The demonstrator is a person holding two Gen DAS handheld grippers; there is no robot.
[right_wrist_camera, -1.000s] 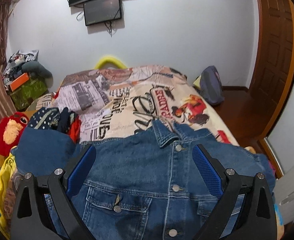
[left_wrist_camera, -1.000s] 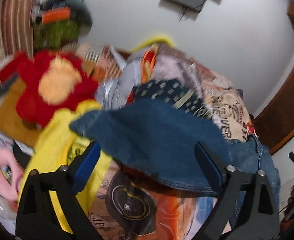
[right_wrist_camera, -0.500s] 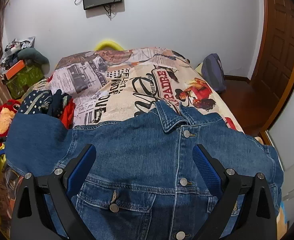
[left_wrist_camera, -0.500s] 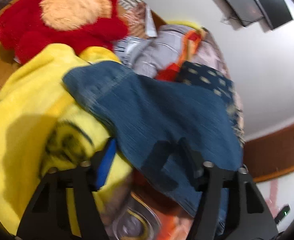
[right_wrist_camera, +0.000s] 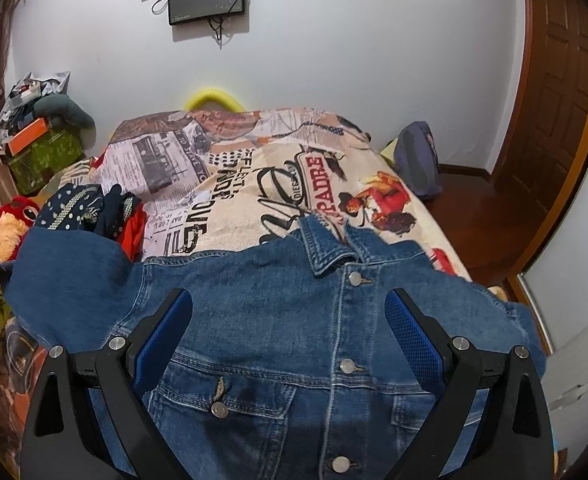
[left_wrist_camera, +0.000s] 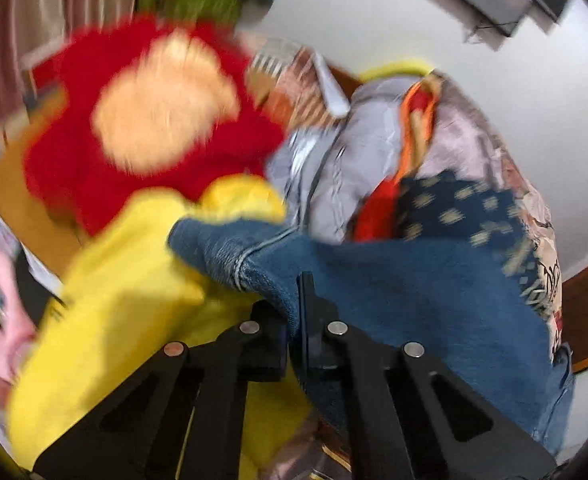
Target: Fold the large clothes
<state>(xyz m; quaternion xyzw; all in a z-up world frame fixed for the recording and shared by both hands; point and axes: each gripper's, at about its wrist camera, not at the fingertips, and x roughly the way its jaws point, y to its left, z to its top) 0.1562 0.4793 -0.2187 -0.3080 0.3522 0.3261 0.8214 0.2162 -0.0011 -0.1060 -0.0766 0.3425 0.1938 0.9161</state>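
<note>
- Denim jacket (right_wrist_camera: 278, 340) spread front-up and buttoned on the printed bedspread (right_wrist_camera: 254, 184), collar toward the far wall, no fold visible in the body yet
- Left gripper (left_wrist_camera: 296, 300) clamped shut on the jacket's sleeve (left_wrist_camera: 230, 254) near the cuff, denim pinched between the jaws, above a yellow garment (left_wrist_camera: 134, 280)
- Right gripper (right_wrist_camera: 288, 332) poised over the jacket's chest, jaws wide apart, nothing between them
- Judged as early: first sleeve only just taken, folding itself not begun
- Left to do, by the look of it: sleeve carried in across the front, other sleeve likewise, then the body doubled over
- Blurred left view, so depth of the bite on the cuff unclear
</note>
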